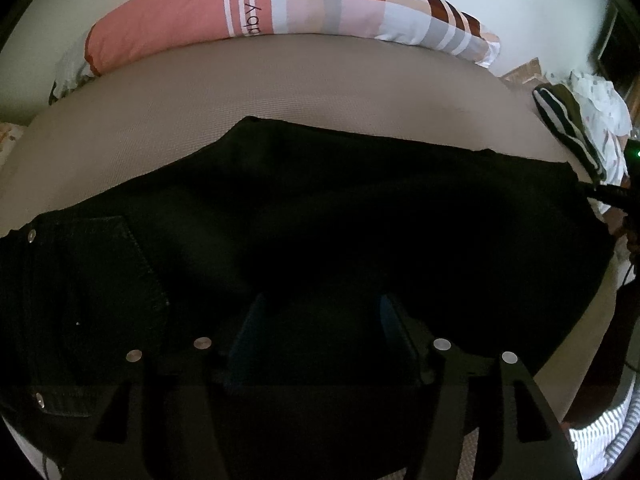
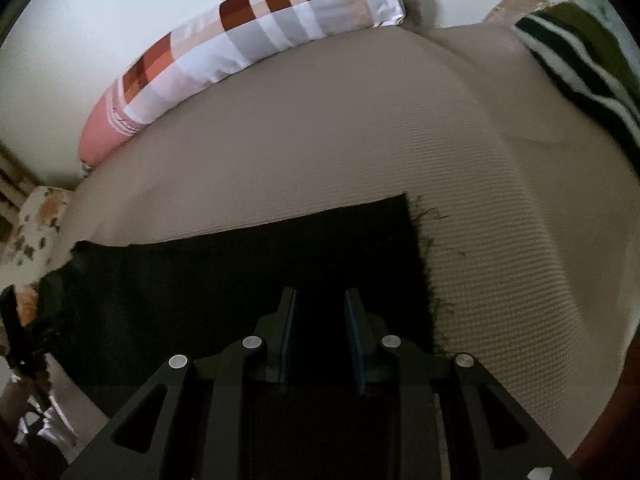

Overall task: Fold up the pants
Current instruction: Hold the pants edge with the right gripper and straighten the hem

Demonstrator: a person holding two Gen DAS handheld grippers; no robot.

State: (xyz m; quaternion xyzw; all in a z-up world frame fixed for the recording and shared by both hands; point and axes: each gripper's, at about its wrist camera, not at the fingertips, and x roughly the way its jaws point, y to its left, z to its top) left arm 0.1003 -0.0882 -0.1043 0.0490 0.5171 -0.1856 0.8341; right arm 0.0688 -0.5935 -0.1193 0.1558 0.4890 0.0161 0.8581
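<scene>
Left gripper (image 1: 320,320): jaws wide, nothing gripped, above the waist end.
Right gripper (image 2: 321,320): jaws narrow, a clear gap, over the frayed hem.
Black denim pants (image 1: 320,200): flat across frame centre on beige ribbed bedcover (image 1: 280,80).
Pink checked bolster pillow (image 1: 280,0): upper frame.

You see both views dimly lit, with soft, even light and no glare. The black pants (image 1: 320,208) swallow nearly all detail: in the left wrist view their folds barely read, and the left gripper (image 1: 320,320) melts into them. The fisheye lens bends the bed (image 2: 320,140) edges into arcs and darkens all 4 corners. The striped cloth (image 2: 580,76) at the bed's far right corner looks smeared, and the patterned pillow (image 1: 280,4) is slightly soft.
</scene>
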